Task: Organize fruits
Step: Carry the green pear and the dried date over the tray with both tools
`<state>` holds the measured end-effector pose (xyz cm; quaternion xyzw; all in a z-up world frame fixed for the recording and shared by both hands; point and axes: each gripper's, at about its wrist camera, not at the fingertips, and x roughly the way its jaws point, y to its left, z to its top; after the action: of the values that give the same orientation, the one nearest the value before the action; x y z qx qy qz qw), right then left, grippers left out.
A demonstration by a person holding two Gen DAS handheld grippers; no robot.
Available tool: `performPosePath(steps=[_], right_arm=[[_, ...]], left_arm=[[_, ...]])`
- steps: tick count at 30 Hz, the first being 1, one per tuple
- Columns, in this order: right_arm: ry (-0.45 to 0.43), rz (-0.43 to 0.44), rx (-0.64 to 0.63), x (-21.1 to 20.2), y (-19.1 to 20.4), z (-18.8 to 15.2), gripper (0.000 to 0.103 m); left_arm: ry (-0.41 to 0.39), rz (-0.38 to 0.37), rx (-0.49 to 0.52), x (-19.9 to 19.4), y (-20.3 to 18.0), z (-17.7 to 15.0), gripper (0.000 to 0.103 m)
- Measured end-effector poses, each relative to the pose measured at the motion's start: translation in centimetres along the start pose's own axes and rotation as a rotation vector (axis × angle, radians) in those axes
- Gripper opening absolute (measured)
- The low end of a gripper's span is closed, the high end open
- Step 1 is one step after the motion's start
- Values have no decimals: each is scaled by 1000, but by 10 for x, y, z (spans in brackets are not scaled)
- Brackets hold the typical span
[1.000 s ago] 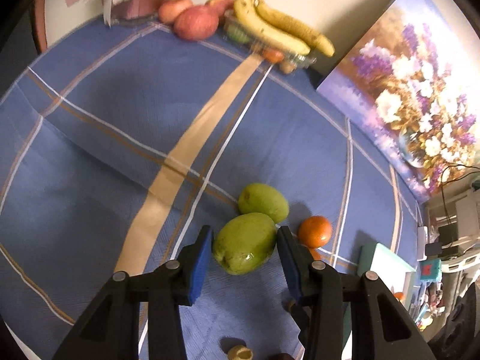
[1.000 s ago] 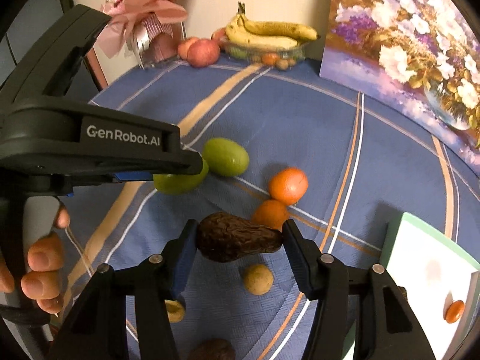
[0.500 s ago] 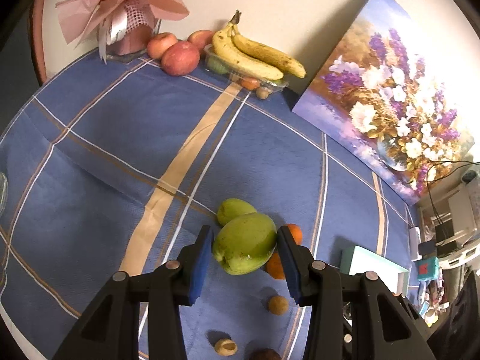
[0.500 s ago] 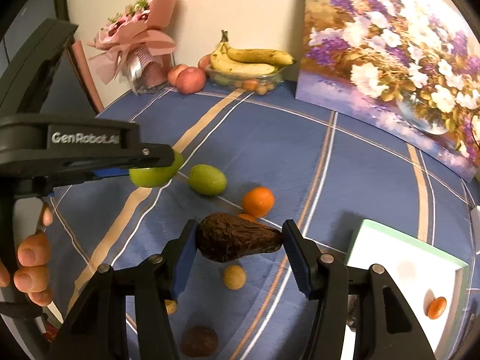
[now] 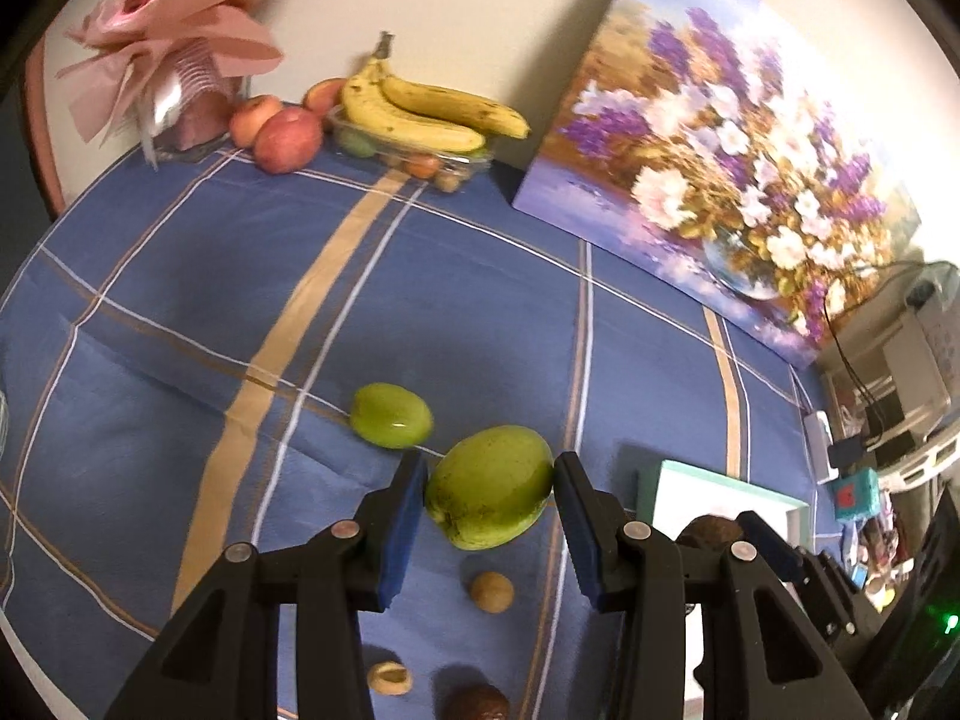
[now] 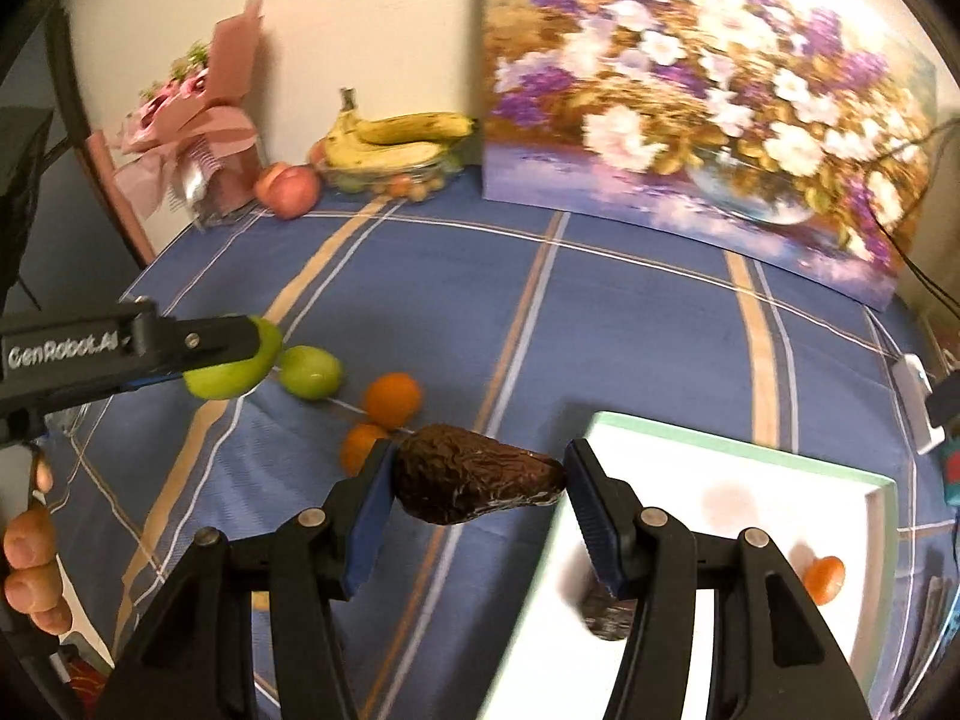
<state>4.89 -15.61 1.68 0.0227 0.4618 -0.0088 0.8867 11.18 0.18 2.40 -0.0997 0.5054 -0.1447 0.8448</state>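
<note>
I am holding, in my left claw (image 5: 489, 501), a smooth firm green mango (image 5: 489, 495) clamped across its belly above the blue checked worktop (image 5: 180, 312), and, in my right claw (image 6: 480, 480), a wrinkled, soft-looking dark brown avocado (image 6: 474, 480) pinched end to end beside the white tray (image 6: 750, 492).

Dark fruit (image 5: 477, 703): cut off by bottom edge. Dark item on white tray (image 6: 708, 516): half hidden behind right gripper (image 6: 480, 474) finger. Fruit under bananas (image 5: 420, 111): too small to identify.
</note>
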Motion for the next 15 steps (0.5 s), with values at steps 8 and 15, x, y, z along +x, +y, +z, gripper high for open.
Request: performPosePath(steps=[8,15], right_arm=[[-10,-47,81,-15,-44,-1,59],[4,-112,146,-24,-86,-3,59]], left_arm=[[17,-12,82,3,-40,-9,46],[42,-12,173,12,-77,-25,46]])
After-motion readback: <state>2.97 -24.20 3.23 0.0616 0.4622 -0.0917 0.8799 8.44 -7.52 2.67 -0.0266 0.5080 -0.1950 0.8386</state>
